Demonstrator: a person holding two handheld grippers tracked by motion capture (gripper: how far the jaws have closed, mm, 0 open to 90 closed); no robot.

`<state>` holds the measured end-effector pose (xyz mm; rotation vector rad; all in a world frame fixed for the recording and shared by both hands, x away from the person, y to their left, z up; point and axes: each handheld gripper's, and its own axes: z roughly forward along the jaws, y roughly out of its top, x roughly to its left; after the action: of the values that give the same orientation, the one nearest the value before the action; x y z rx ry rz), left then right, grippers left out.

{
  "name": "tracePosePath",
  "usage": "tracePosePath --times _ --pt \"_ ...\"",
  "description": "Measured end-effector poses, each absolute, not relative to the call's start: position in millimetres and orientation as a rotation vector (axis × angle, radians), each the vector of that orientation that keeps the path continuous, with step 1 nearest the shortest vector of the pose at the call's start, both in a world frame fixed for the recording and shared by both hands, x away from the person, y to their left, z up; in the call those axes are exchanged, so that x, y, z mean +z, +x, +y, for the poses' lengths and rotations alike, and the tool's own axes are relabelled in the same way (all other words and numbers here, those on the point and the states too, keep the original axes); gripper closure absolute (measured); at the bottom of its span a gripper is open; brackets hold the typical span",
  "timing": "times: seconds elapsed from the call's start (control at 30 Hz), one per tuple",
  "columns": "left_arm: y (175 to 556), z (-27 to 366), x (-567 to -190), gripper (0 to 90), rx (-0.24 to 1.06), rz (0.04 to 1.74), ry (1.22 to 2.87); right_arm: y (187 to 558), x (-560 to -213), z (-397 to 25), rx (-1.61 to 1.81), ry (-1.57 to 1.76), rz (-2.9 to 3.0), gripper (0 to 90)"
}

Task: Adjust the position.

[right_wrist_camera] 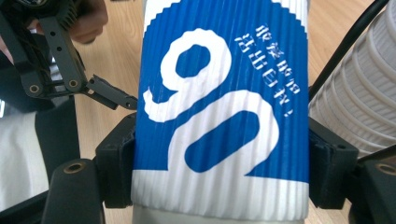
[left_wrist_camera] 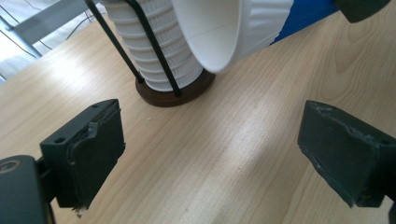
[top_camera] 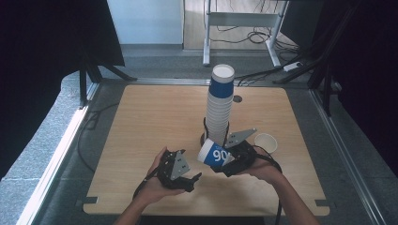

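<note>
Blue cup held on its side beside the stack, ready for the hand-off or set-down.

The right gripper (top_camera: 233, 161) has its fingers (right_wrist_camera: 116, 163) clamped on the blue-and-white cup (top_camera: 215, 153), held tilted, mouth toward the left gripper (top_camera: 184, 174), just in front of the cup stack (top_camera: 219, 105) in its wire holder. The left fingers (left_wrist_camera: 91, 147) stand wide open and empty over the tabletop (top_camera: 150, 122). Next, I judge, the cup must be turned upright and placed (a lone white cup (top_camera: 265, 142) sits nearby).
</note>
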<state>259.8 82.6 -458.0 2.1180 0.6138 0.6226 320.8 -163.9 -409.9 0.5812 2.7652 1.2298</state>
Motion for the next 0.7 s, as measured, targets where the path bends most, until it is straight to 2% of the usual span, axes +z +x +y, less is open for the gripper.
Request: tracePosePath --times 0.43,0.7 --pt "259 95 -462 7.6 0.468 0.686 2.002 298 -413 -172 1.485 0.615 2.508 26.7" --pt "261 103 -462 9.0 0.382 0.727 1.943 285 -430 -174 1.634 0.666 2.327 26.7"
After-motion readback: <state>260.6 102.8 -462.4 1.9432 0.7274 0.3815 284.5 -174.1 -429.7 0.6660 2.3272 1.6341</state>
